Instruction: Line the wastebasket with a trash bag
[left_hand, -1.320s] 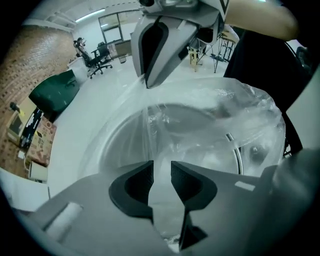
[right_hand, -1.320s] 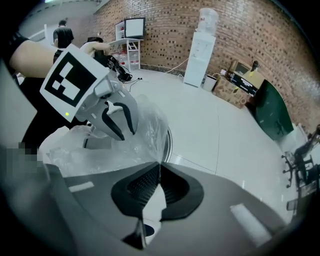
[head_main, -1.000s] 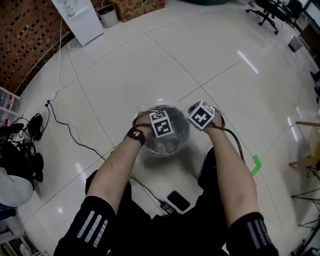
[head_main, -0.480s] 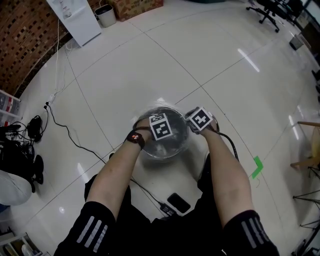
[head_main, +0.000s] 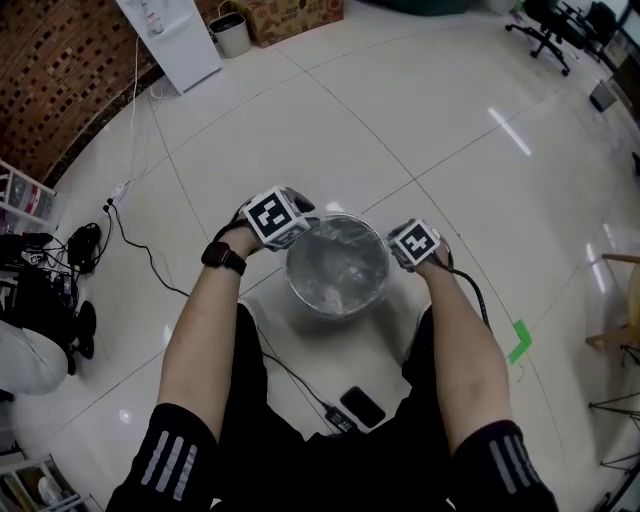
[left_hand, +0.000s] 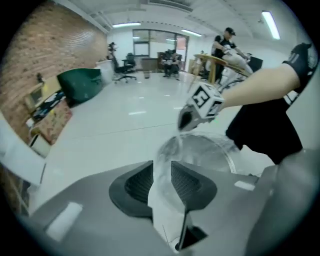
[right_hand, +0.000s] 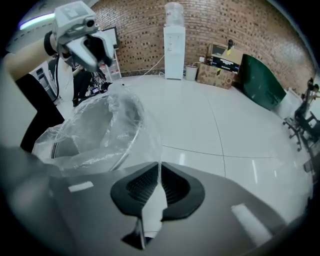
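Observation:
The round wastebasket (head_main: 335, 312) stands on the floor between my knees, with a clear trash bag (head_main: 340, 262) inside it. My left gripper (head_main: 285, 225) is at the upper left of the rim. Its jaws have just been closing, and a bunched strip of the bag (left_hand: 165, 160) is caught between them, so the left gripper (left_hand: 162, 182) is shut on the bag. My right gripper (head_main: 408, 258) is at the right side of the rim. There the right gripper (right_hand: 159, 186) is shut on a thin edge of the film (right_hand: 100, 125). The film stretches between the two grippers over the opening.
A black phone (head_main: 358, 403) and a cable (head_main: 150, 265) lie on the glossy floor close to me. Green tape (head_main: 515, 335) marks the floor at the right. A white water dispenser (right_hand: 174, 47) and boxes stand against the brick wall. People (left_hand: 225, 42) are at desks far off.
My left gripper has moved from over the basket's middle out to its left rim and upward, pulling bag film with it. The right gripper has sunk a little at the right rim.

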